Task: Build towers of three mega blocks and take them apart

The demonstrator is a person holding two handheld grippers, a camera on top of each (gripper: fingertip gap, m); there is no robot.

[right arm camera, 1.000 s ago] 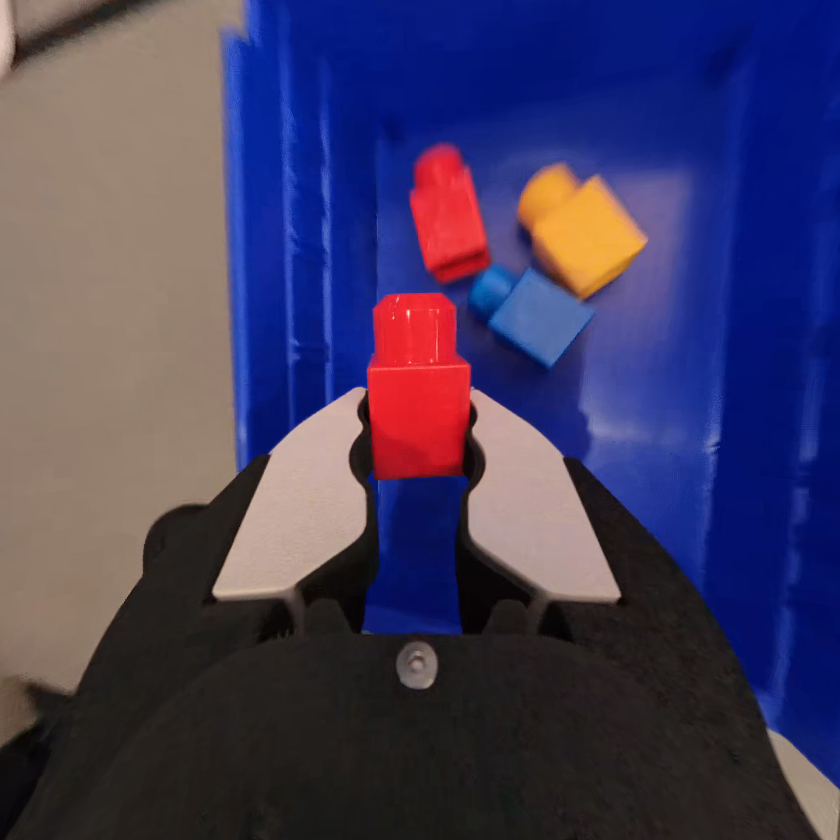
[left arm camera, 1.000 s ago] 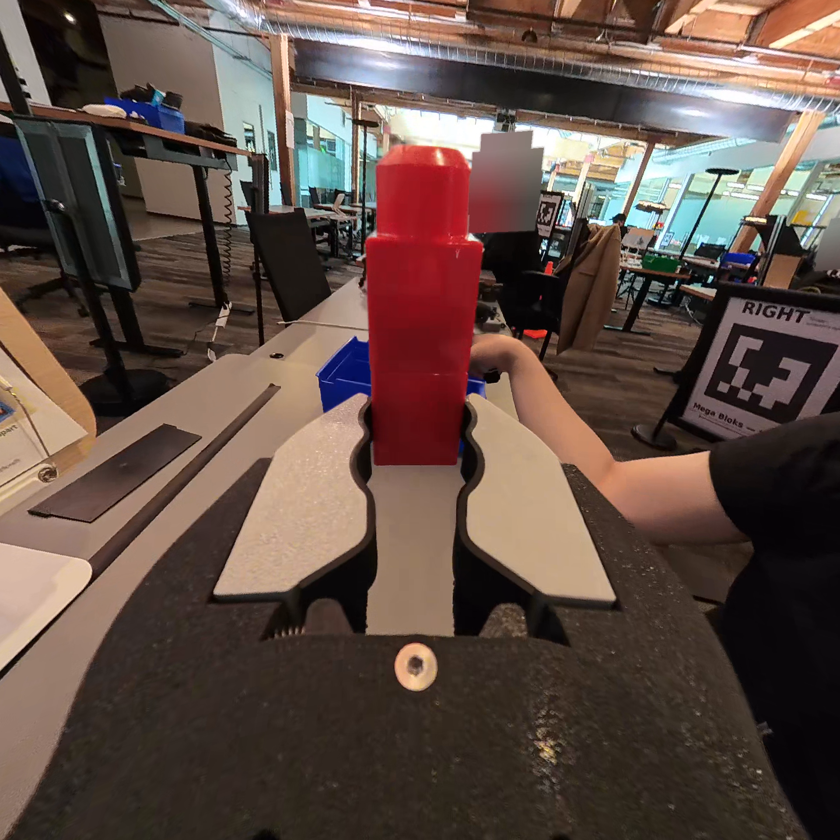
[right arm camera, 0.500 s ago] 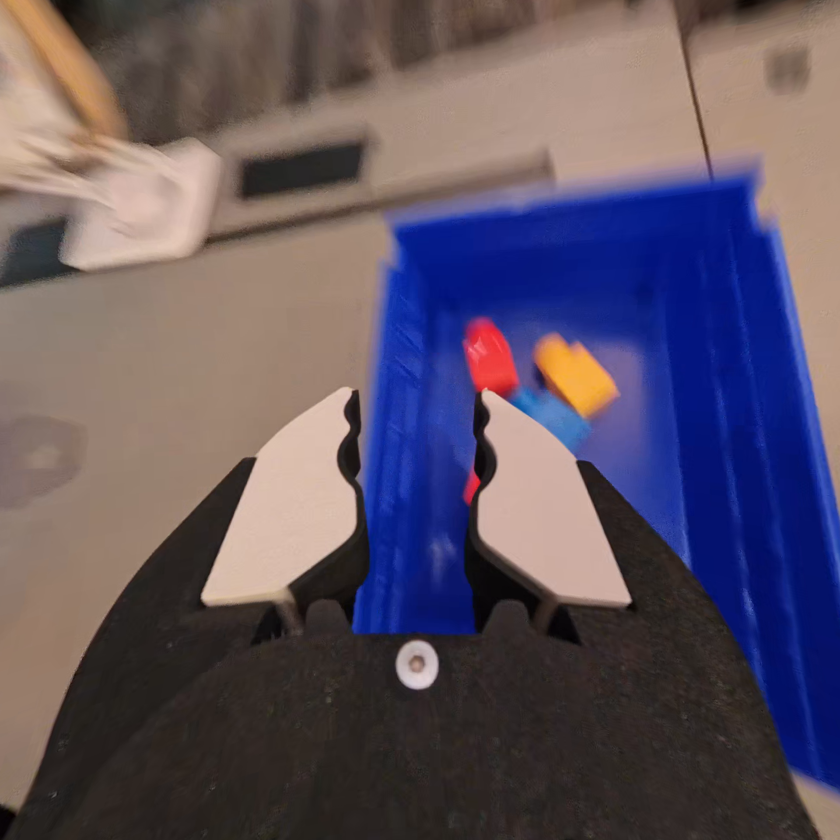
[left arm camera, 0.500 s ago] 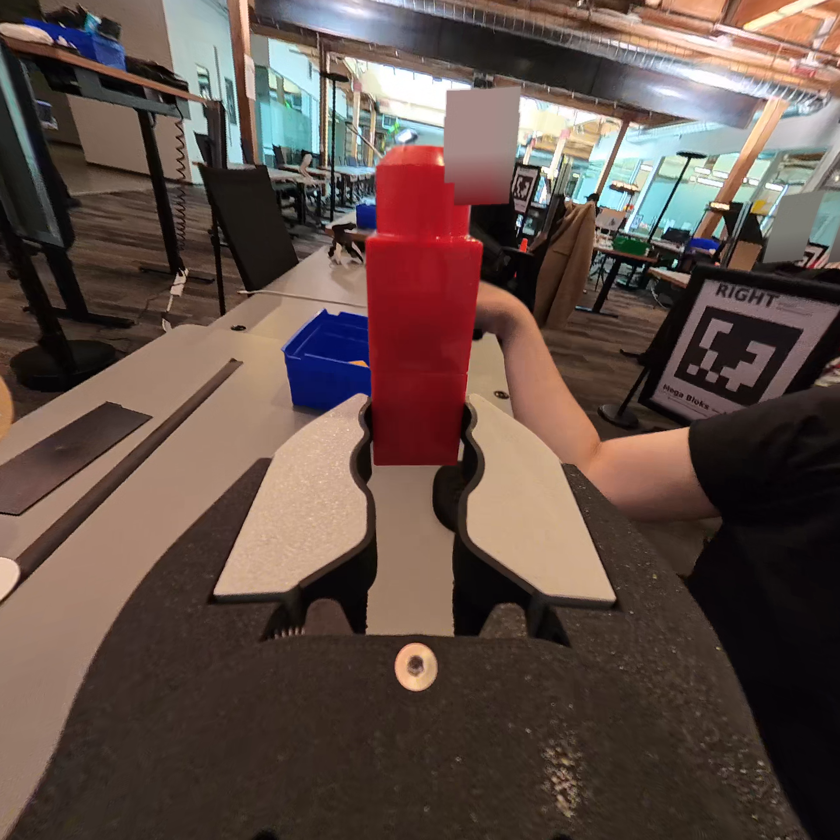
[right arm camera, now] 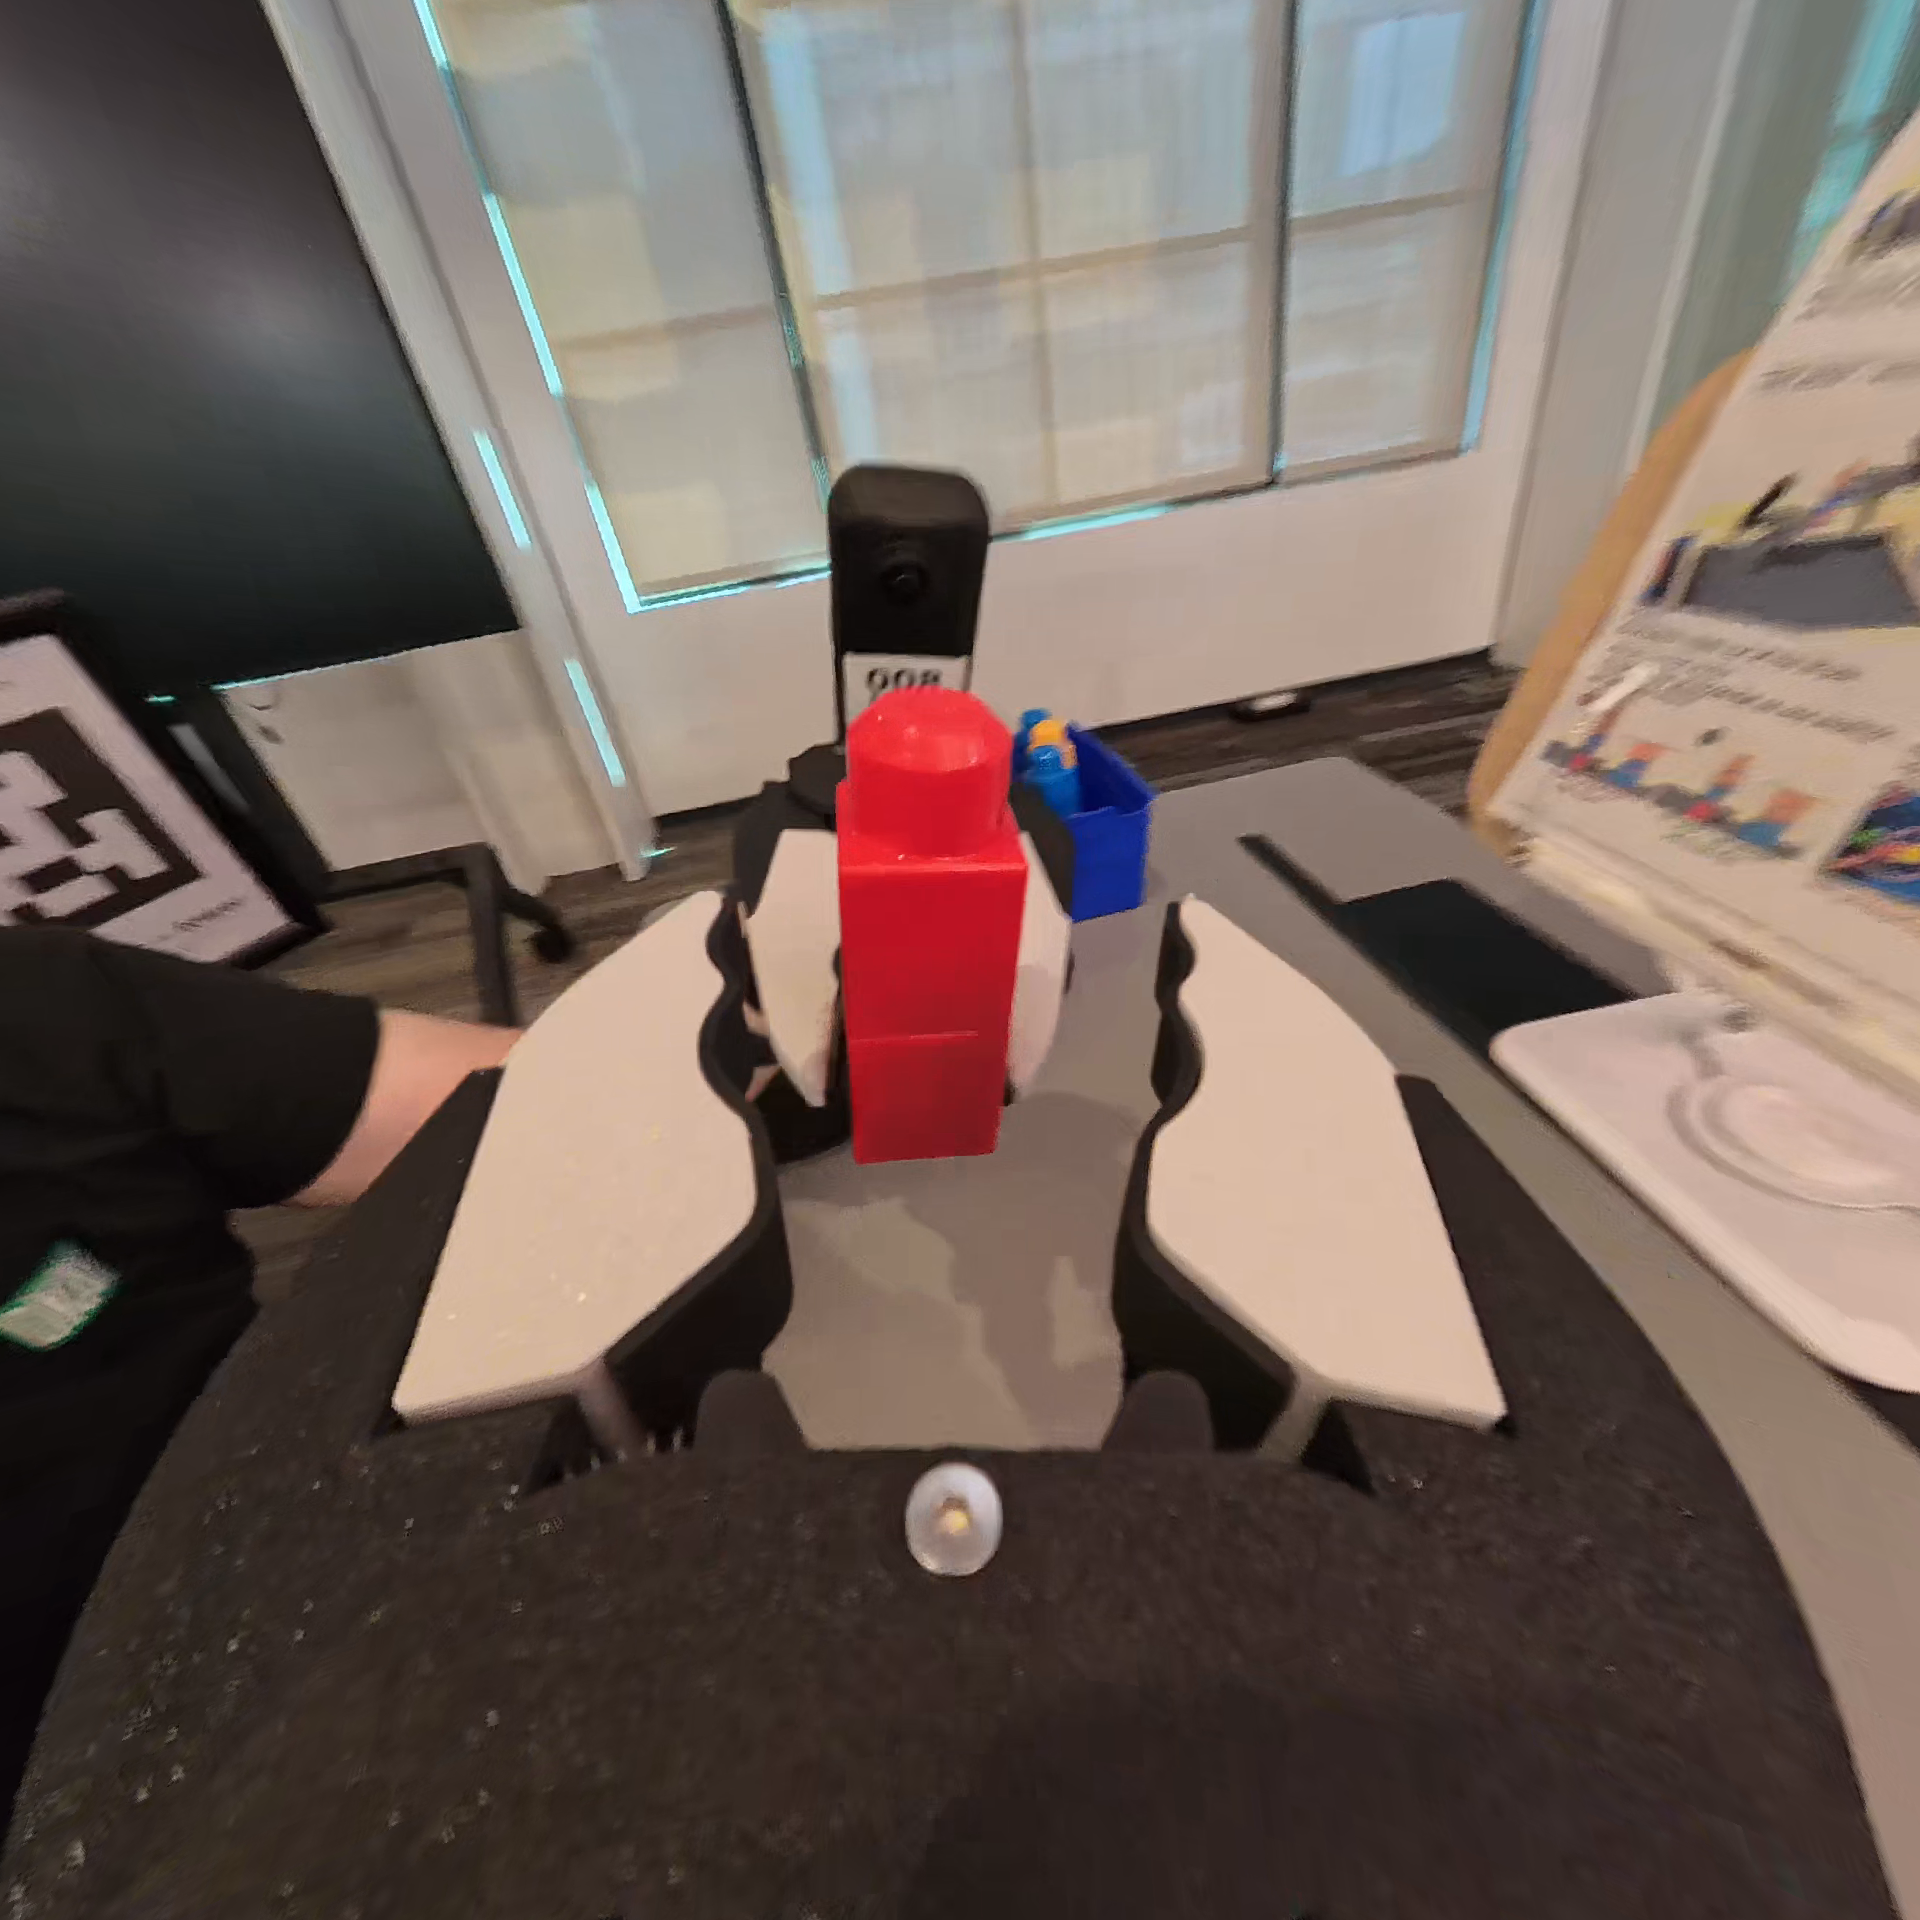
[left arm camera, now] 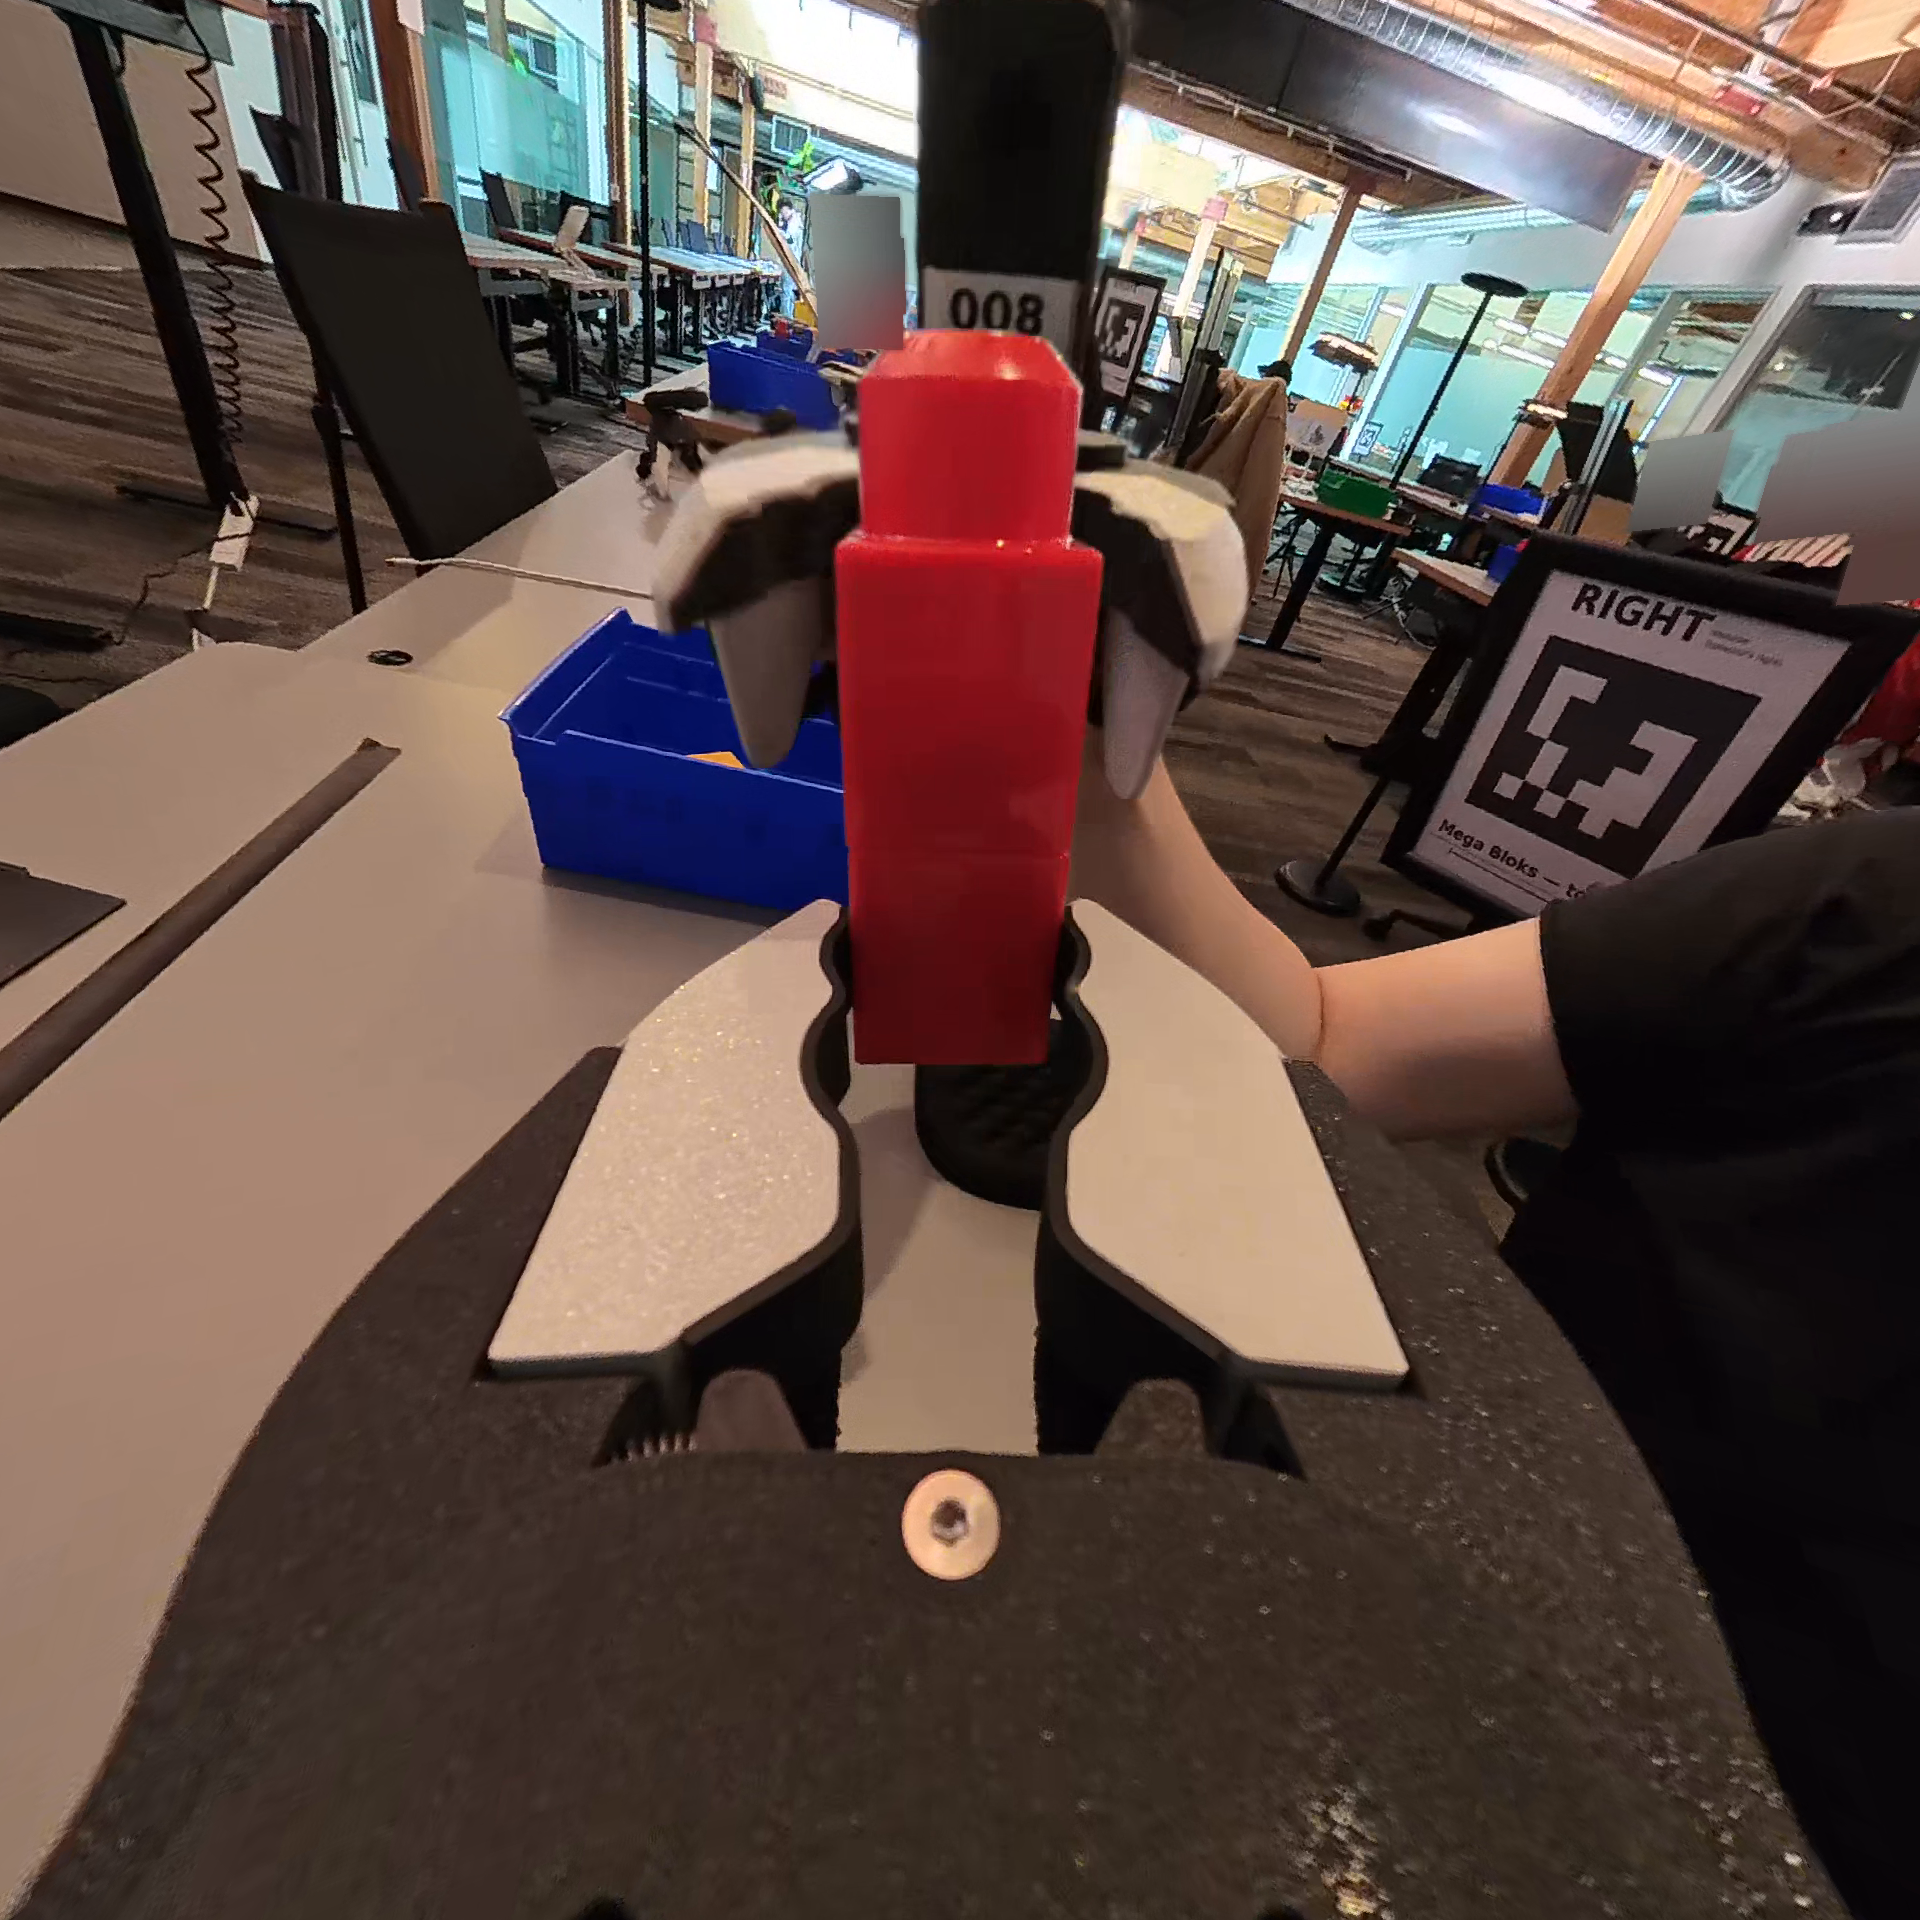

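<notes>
Open office around me: grey table (left arm camera: 260, 997), dark wood-plank floor (left arm camera: 94, 436), exposed ceiling beams (left arm camera: 1621, 239) (daylight beyond), tall white-framed windows (right arm camera: 1039, 260) behind, desk rows (left arm camera: 623, 260).

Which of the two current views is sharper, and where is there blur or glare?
Left wrist view: sharp, with the red tower crisp; only the right gripper beyond it is soft. Right wrist view: motion-smeared at the edges, poster unreadable; glare on the tower's top stud.
</notes>
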